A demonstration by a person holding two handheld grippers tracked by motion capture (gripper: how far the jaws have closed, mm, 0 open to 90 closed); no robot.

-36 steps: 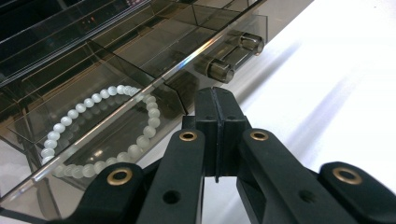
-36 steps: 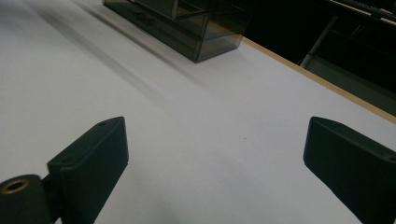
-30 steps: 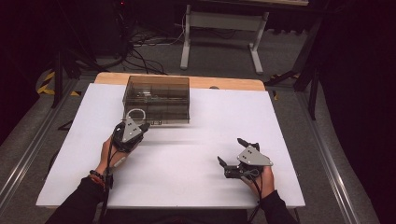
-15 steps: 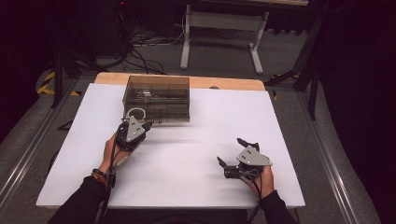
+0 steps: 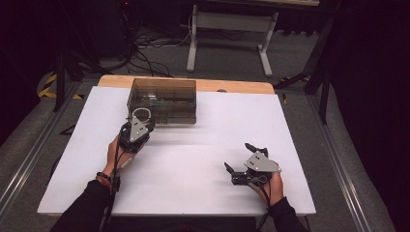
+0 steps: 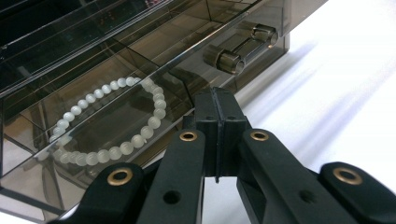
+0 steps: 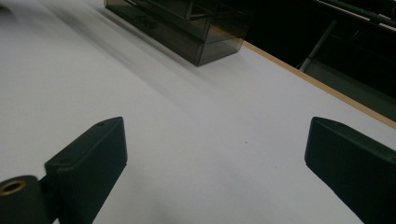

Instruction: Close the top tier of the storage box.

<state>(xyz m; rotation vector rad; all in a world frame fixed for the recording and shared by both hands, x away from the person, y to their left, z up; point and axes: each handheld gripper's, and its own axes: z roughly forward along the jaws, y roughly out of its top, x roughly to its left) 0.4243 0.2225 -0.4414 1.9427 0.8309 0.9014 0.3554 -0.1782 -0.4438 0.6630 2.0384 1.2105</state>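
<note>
Smoked plastic makes up the drawer box [image 5: 162, 100], which sits at the far left-centre of the white table [image 5: 208, 159], just short of the wooden strip along the back edge. In the high view the left gripper [image 5: 137, 131] is held right at the near front of that box, its grey plate tilted up toward the camera and the person's left hand [image 5: 116, 153] behind it. The left gripper view shows its two black jaws pressed flat together with nothing between them, their tips close to the tinted drawer front, just below and to the left of a cylindrical handle [image 6: 243, 49]; whether the tips actually touch the plastic is hard to say from this angle. Behind the tinted front, in a compartment, lies a bracelet of pale round beads [image 6: 109, 121], resting in a loose ring on the compartment floor. The right gripper [image 5: 241, 164] lies well apart from the box, low over the near right part of the table, with the right hand [image 5: 270, 182] gripping it from the bottom edge. The right gripper view shows its jaws spread wide with bare white tabletop between them and the box [image 7: 187, 28] far off at the top of the frame.
</note>
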